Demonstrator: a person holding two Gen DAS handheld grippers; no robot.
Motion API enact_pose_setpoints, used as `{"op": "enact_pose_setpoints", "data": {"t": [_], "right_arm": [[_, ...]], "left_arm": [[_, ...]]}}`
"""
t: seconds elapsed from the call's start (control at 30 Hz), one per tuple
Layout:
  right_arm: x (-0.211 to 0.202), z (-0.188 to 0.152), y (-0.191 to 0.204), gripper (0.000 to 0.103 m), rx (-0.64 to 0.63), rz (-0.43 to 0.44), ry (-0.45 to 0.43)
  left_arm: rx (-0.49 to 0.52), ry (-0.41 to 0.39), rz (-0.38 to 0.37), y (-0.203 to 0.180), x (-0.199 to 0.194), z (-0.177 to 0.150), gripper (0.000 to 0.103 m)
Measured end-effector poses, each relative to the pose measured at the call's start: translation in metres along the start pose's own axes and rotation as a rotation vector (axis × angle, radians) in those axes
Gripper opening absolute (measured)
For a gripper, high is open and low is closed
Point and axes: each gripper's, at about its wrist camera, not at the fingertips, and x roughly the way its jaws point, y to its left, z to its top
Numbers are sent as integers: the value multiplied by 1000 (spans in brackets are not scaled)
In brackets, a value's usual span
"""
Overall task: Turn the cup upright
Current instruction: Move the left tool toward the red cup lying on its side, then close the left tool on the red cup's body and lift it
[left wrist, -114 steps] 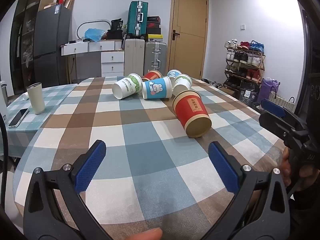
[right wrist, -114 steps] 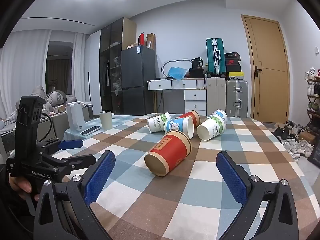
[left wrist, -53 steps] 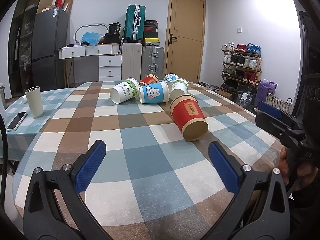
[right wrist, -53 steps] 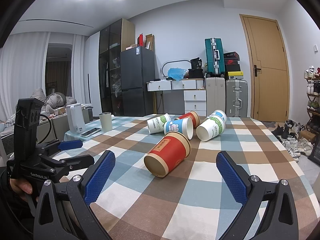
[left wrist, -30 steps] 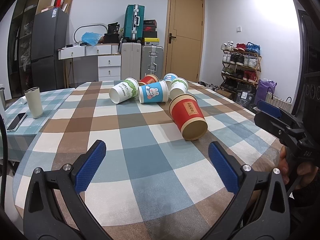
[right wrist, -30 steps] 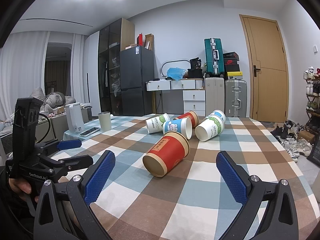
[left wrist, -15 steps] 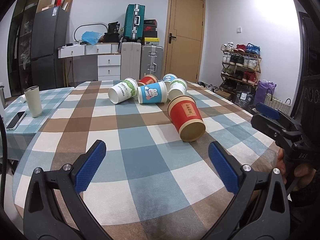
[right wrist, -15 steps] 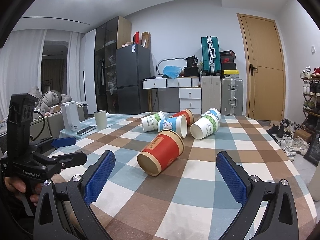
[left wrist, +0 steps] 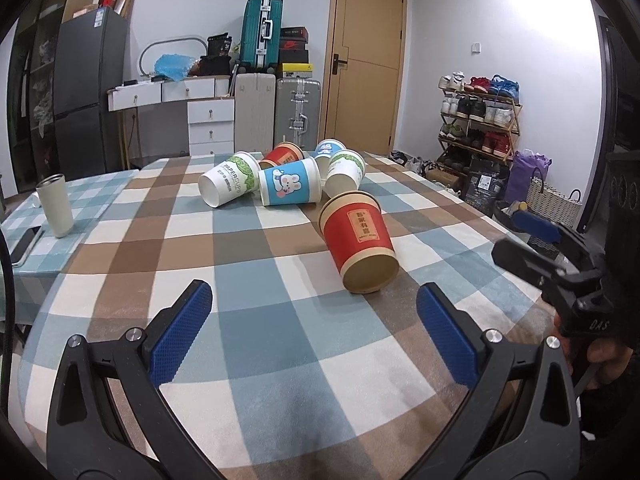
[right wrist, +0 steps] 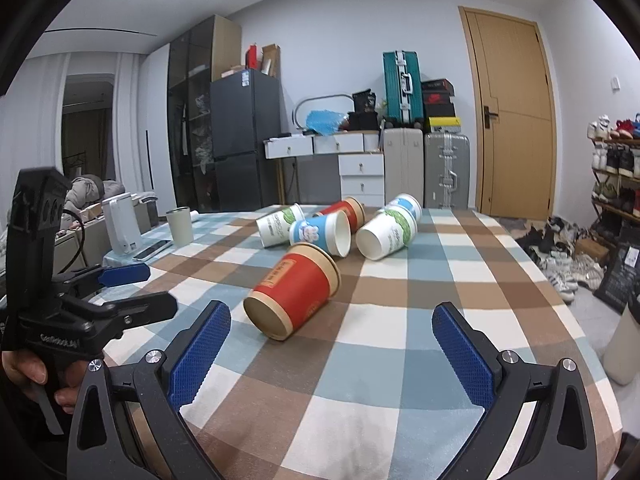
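Red cup (left wrist: pixel 359 241): laid on its side on the checked tablecloth (left wrist: pixel 248 320), nearest of the cups to both grippers; its base is turned toward the cameras and its mouth toward the cluster behind. In the right wrist view the red cup (right wrist: pixel 295 290) is seen ahead, slightly left of centre.
Cluster behind: a blue rabbit cup (left wrist: pixel 290 187), a white-and-green cup (left wrist: pixel 229 184), a second white-and-green cup (left wrist: pixel 345 170), a second red cup (left wrist: pixel 283 155) and a blue-and-white cup (left wrist: pixel 329 148) are all tipped over, bunched close together just past the red cup.
Left gripper (left wrist: pixel 316 326): held above the near part of the table, jaws spread wide, nothing between the blue pads; the red cup lies ahead, slightly right of centre.
Right gripper (right wrist: pixel 332 338): likewise spread wide and empty, with the red cup just beyond its left pad.
Side table: a pale tumbler (left wrist: pixel 56 205) is stood upright, with a phone (left wrist: pixel 25 243) lying beside it.
Background: suitcases (left wrist: pixel 296 112), a wooden door (left wrist: pixel 366 60) and a shoe rack (left wrist: pixel 478 114) are seen along the walls.
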Motion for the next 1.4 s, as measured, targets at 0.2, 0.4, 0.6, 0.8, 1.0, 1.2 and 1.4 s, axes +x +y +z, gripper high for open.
{"op": "enact_pose_setpoints", "data": {"t": [0.2, 0.4, 0.6, 0.8, 1.0, 1.2, 1.4], "right_arm": [[3, 1, -4, 103, 17, -27, 15], [7, 4, -14, 103, 54, -44, 27], [7, 5, -18, 103, 74, -47, 25], [6, 3, -19, 103, 67, -55, 24], [6, 3, -19, 103, 66, -51, 20], [3, 3, -15, 103, 53, -47, 15], [3, 3, -14, 103, 54, -45, 13]], "left_arm": [[-13, 59, -24, -9, 32, 13, 102], [15, 114, -24, -25, 63, 19, 102], [31, 185, -31, -39, 91, 23, 101], [8, 241, -35, -40, 118, 30, 93], [2, 278, -51, -44, 137, 34, 78], [-18, 320, -70, -45, 146, 32, 55], [-74, 320, -73, -37, 144, 29, 53]]}}
